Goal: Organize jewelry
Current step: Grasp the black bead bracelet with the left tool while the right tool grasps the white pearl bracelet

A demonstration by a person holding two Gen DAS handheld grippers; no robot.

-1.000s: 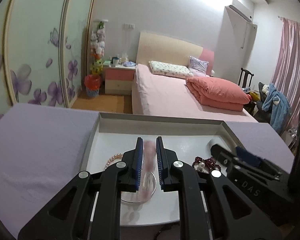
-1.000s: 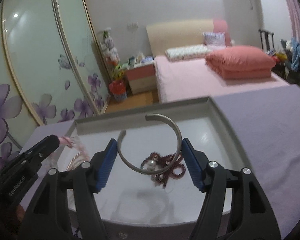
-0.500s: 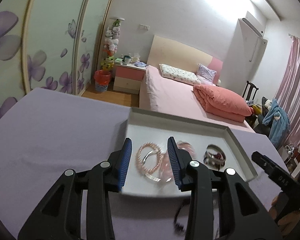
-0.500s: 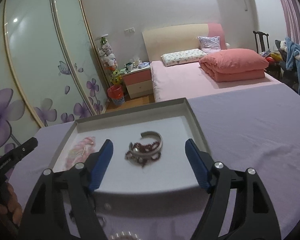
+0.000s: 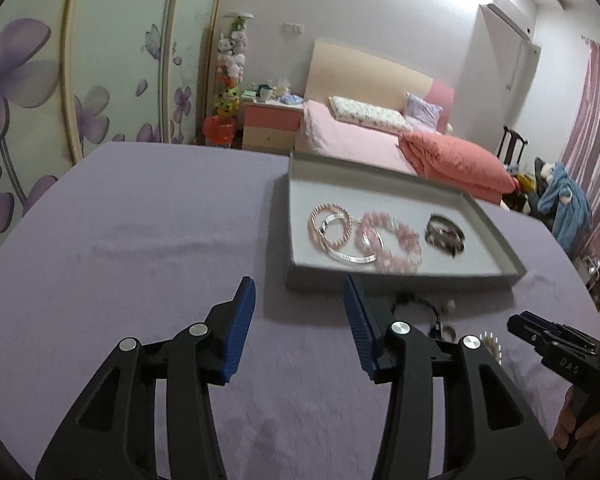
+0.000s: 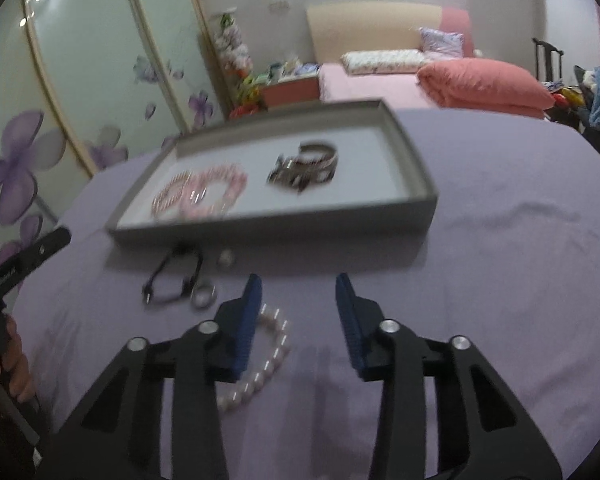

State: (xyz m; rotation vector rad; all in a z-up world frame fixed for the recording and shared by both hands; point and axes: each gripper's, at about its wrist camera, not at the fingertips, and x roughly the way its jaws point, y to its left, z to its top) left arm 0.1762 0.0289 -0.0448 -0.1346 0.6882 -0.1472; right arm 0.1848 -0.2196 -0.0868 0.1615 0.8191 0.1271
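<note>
A grey tray (image 5: 496, 236) (image 6: 416, 184) on the purple cloth holds a pink bead bracelet (image 5: 404, 240) (image 6: 224, 188), a pearl-pink bracelet with a silver bangle (image 5: 332, 228) (image 6: 168, 196), and a silver cuff over dark red beads (image 5: 446, 232) (image 6: 312, 164). In front of the tray lie a black cord (image 6: 176, 276), a ring (image 6: 203, 295), a small bead (image 6: 226, 258) and a white pearl bracelet (image 6: 268, 360). My left gripper (image 5: 300, 312) is open and empty, near the tray's front left. My right gripper (image 6: 298, 312) is open and empty above the pearl bracelet.
The table is covered by a purple cloth (image 5: 120, 240). Behind it are a pink bed (image 5: 360, 140), a nightstand (image 5: 272, 124), a floral wardrobe (image 5: 60, 80) and a chair with clothes (image 5: 560, 196). The other hand-held gripper shows at each view's edge (image 5: 560, 348) (image 6: 16, 268).
Both grippers pulled back out of the tray and opened. The pink bracelet and the silver cuff now lie in the tray, released. Loose pieces in front of the tray came into view.
</note>
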